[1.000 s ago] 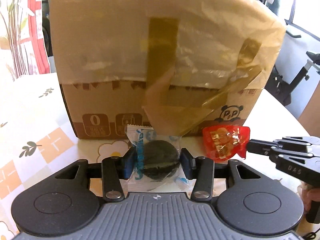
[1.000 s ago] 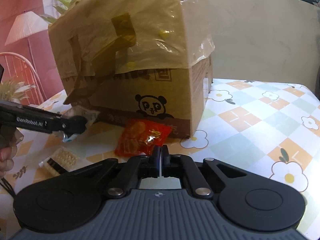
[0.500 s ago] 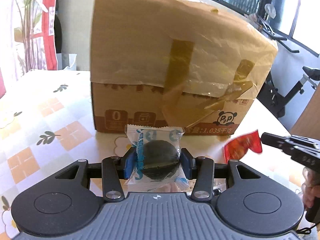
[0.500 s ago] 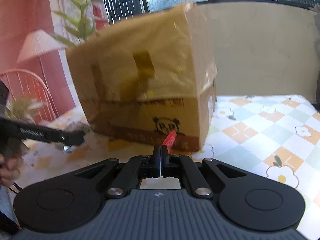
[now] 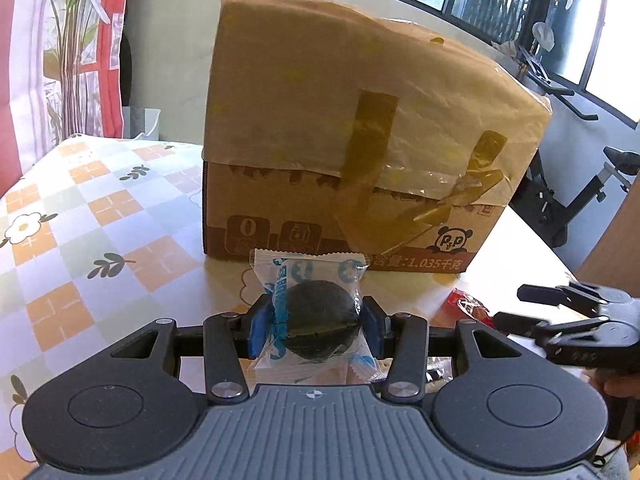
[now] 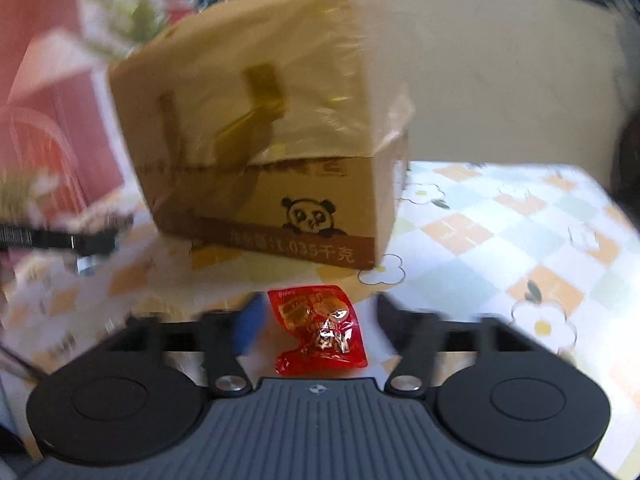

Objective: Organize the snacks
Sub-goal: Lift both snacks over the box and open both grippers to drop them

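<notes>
Currently left tool (image 5: 314,320) clamped on wrapped dark cookie (image 5: 318,330); right tool (image 6: 318,320) spread wide around red packet (image 6: 322,330).

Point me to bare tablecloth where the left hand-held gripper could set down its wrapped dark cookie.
Free: the checkered tablecloth left of the tall taped cardboard box, and the stretch right of the box. Crowded: the strip in front of the box, where the red snack packet lies between the open right hand-held gripper's fingers.
</notes>
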A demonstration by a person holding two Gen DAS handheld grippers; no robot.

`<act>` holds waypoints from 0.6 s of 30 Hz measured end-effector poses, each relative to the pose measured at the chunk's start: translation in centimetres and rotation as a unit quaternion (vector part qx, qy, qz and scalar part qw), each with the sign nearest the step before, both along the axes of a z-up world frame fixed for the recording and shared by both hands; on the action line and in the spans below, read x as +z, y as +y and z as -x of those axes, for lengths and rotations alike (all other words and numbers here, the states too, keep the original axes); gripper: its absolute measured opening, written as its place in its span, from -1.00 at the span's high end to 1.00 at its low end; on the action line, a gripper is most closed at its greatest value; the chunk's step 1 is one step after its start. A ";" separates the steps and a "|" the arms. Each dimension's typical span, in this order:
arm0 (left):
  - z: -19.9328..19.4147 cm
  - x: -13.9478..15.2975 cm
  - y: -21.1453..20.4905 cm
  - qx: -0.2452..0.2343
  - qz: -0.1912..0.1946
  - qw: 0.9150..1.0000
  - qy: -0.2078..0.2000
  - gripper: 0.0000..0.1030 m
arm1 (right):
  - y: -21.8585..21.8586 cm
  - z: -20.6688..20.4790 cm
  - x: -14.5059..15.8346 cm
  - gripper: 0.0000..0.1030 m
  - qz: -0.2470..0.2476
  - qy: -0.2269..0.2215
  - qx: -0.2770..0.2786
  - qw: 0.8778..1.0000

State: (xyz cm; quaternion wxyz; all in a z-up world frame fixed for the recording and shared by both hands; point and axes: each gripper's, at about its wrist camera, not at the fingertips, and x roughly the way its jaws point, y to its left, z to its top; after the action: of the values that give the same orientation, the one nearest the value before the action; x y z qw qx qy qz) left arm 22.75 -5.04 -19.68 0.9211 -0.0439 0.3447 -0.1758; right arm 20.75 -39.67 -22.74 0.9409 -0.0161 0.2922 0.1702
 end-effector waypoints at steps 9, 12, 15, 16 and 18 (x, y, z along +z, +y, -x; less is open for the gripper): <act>0.1 -0.5 0.4 0.005 -0.001 1.000 0.004 0.04 | 1.1 -3.6 -2.0 -0.44 0.020 0.063 0.017 0.998; -0.1 -0.7 0.7 0.009 0.006 1.000 0.005 0.04 | 1.6 -3.3 -2.1 -0.15 0.036 0.058 0.014 0.998; -0.3 -0.9 0.6 0.005 0.006 1.000 0.005 0.04 | 1.4 -2.9 -1.9 0.02 0.030 0.060 0.018 0.998; -0.3 -0.9 0.6 0.002 0.005 1.000 0.003 0.04 | 1.4 -2.8 -1.9 0.05 0.022 0.062 0.017 0.998; -0.3 -0.8 0.5 0.000 0.004 1.000 0.000 0.04 | 1.3 -2.2 -1.6 0.05 0.016 0.058 0.014 0.998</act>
State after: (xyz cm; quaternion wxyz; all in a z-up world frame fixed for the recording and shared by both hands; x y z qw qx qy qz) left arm 23.08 -4.49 -20.52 0.9210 -0.0477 0.3435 -0.1773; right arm 22.99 -38.37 -24.31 0.9196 -0.0251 0.3484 0.1798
